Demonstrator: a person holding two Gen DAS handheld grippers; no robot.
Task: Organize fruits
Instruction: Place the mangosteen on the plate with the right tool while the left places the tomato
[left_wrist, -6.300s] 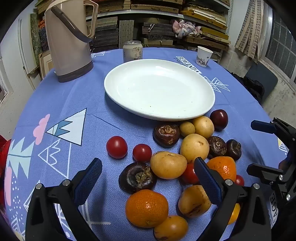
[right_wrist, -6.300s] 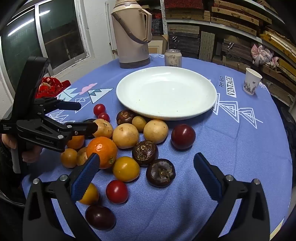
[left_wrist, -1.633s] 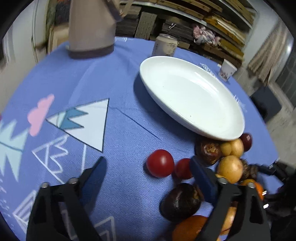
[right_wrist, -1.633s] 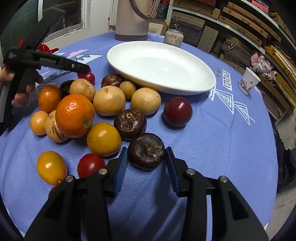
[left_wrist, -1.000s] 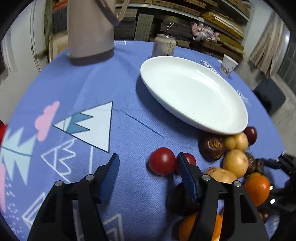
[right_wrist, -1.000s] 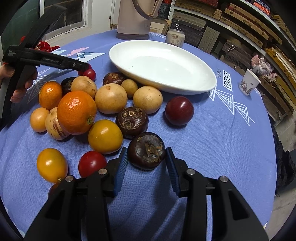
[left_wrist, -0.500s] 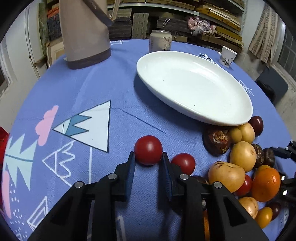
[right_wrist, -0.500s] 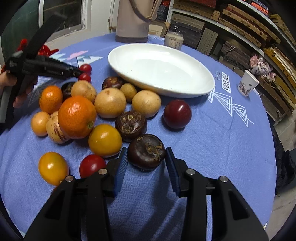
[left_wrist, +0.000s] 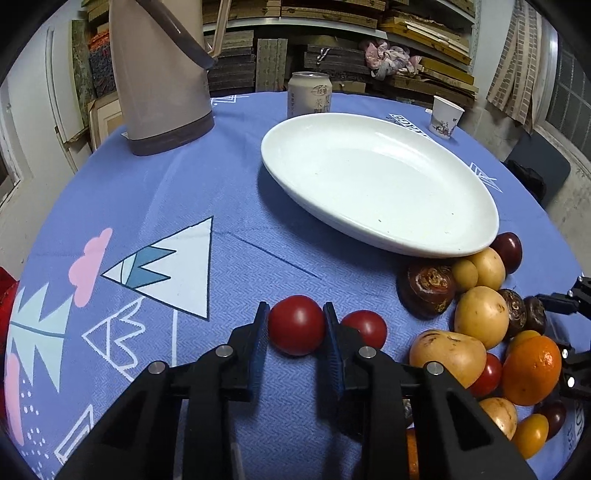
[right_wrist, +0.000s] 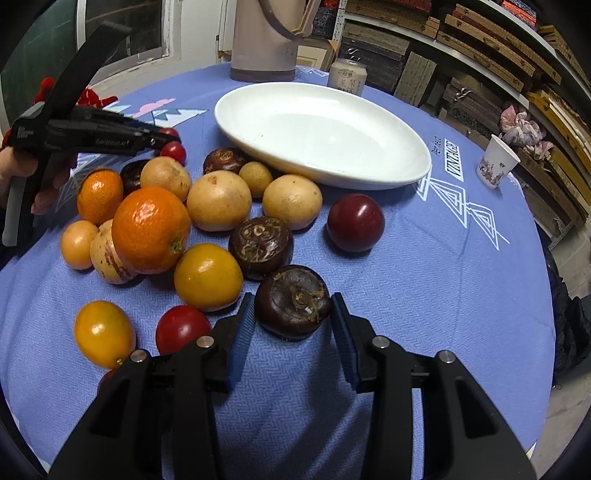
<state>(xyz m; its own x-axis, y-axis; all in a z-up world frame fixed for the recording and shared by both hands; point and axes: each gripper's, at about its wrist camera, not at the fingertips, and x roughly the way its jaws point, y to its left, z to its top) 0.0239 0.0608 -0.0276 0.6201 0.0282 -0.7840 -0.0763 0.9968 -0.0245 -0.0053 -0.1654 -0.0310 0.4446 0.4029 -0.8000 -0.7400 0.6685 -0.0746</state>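
Observation:
My left gripper (left_wrist: 295, 326) is shut on a red tomato (left_wrist: 296, 325) that rests on the blue tablecloth, both blue pads pressing its sides. A second red tomato (left_wrist: 364, 328) lies just right of it. My right gripper (right_wrist: 293, 319) is shut on a dark brown water chestnut (right_wrist: 293, 301), also on the cloth. The white oval plate (left_wrist: 369, 177) sits empty beyond the fruit, and in the right wrist view the plate (right_wrist: 321, 133) lies behind the pile. The left gripper (right_wrist: 168, 139) shows at the left of that view, held by a hand.
Loose fruit crowds the cloth: oranges (right_wrist: 149, 229), pale round fruits (right_wrist: 218, 199), a dark red plum (right_wrist: 355, 222), more water chestnuts (right_wrist: 260, 242). A tall thermos jug (left_wrist: 159, 74), a can (left_wrist: 309, 94) and a paper cup (left_wrist: 445, 116) stand behind the plate.
The left gripper's jaws went from wide apart to closed on the red tomato. The right gripper stayed still, gripping the water chestnut.

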